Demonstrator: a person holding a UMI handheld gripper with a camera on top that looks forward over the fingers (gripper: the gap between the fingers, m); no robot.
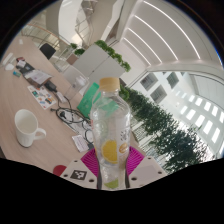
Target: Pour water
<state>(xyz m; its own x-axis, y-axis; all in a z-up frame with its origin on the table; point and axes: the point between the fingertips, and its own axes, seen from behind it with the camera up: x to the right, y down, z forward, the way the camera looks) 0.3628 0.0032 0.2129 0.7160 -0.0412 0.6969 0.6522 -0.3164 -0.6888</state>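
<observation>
A clear plastic bottle with yellow and green fruit print and a yellow cap stands upright between my fingers. My gripper is shut on the bottle: the magenta pads press on its lower part from both sides. The bottle is held above the table. A white mug with its handle towards me stands on the table, off to the left of the fingers and beyond them.
The light table carries papers, cables and small items behind the mug. A green box stands behind the bottle. A row of green plants runs along the right side by a white railing.
</observation>
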